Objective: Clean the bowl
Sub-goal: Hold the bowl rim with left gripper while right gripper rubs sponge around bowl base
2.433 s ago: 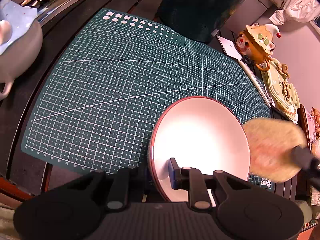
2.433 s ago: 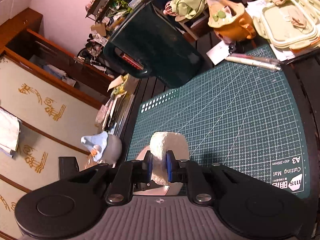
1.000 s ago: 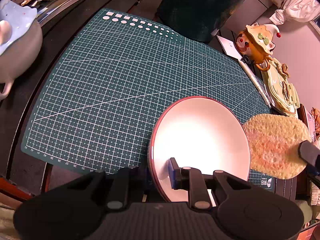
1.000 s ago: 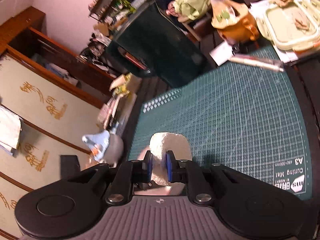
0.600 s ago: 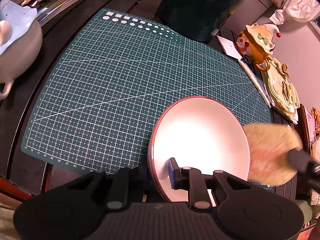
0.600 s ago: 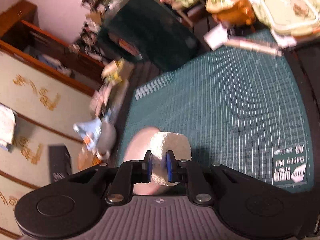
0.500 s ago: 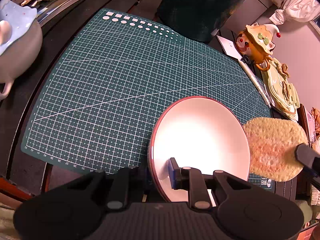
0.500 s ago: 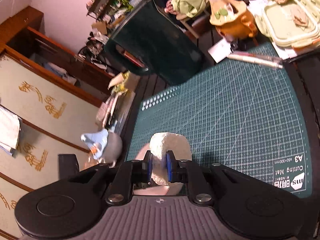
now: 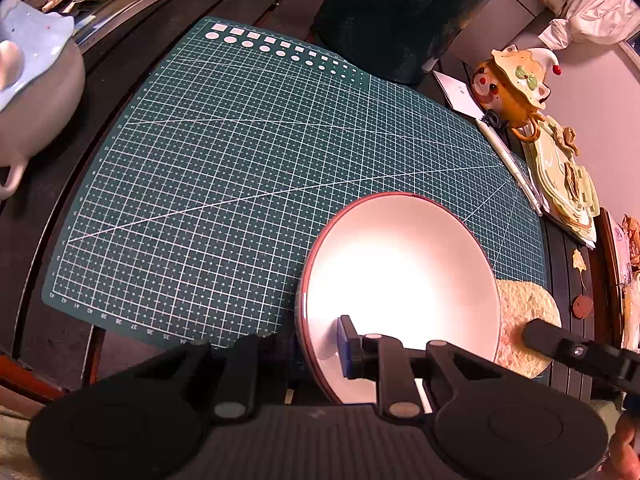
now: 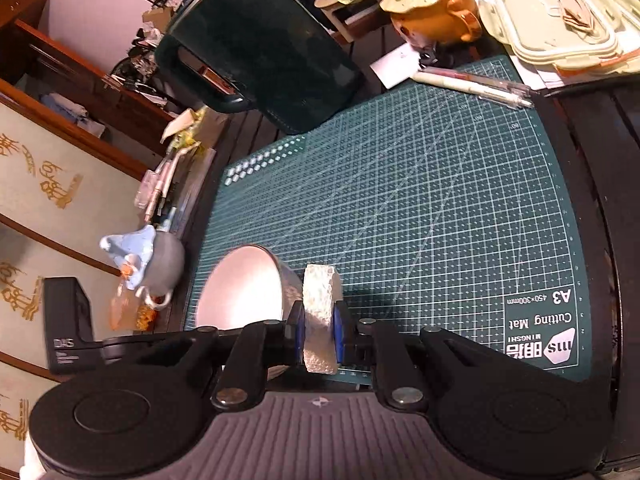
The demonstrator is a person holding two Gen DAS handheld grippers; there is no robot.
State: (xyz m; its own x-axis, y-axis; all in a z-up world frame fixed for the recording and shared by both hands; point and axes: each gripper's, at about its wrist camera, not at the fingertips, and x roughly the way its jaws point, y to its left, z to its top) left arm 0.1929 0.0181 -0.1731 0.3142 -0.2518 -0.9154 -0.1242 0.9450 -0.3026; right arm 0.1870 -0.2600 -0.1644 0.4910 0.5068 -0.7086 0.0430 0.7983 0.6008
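Bowl (image 9: 400, 280): tilted on mat (image 9: 240, 160), rim clamped by left gripper (image 9: 320, 344).
Sponge (image 10: 318, 300): pinched by right gripper (image 10: 318, 336), against bowl's outside.

a: how many of each thing?
b: one bowl (image 9: 400, 280), one sponge (image 10: 319, 312), one cutting mat (image 9: 240, 168).
a: and around it?
b: one dark green jug (image 10: 260, 48), two pens (image 10: 472, 82), one grey pot (image 9: 36, 92), one orange teapot (image 10: 436, 12), two tools.
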